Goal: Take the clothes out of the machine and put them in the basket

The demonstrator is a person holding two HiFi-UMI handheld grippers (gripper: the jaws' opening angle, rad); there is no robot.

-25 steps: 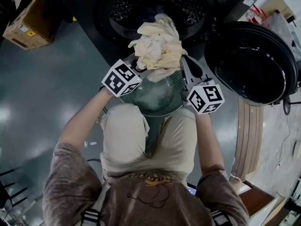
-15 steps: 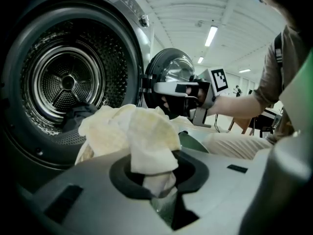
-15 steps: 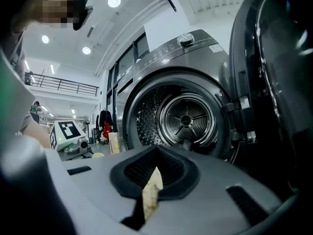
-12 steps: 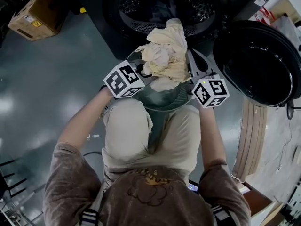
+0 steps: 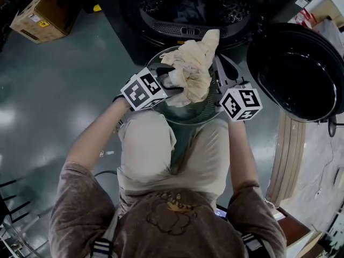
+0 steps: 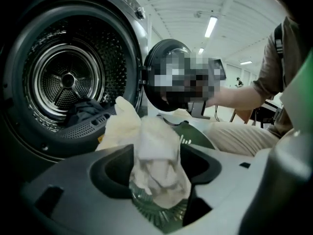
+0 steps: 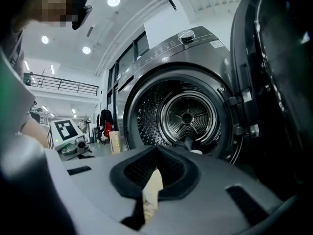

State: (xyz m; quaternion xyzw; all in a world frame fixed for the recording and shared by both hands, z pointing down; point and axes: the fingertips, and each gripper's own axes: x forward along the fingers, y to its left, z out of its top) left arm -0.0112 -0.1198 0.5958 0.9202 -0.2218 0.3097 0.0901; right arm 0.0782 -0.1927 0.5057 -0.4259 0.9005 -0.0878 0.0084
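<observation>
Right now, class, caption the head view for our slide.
Cream cloth over the green basket before the open washer: left gripper jaws just opening around it, right gripper shut on it.

A cream, faintly yellow crumpled cloth (image 5: 191, 71) fills the gap between the matt grey, black-padded jaws of the left gripper (image 6: 159, 160), which have just been opening. A pale strip of it shows in the dark slit of the right gripper (image 7: 152, 180). Beneath the left jaws is a round green plastic basket (image 6: 156, 217) with a ribbed, slotted pattern. Each marker cube (image 5: 142, 88) is white with black squares. Beyond the jaws, the dark grey washing machine (image 6: 29, 58) has a silver drum dotted with holes, holding dark navy clothes (image 6: 85, 114).
</observation>
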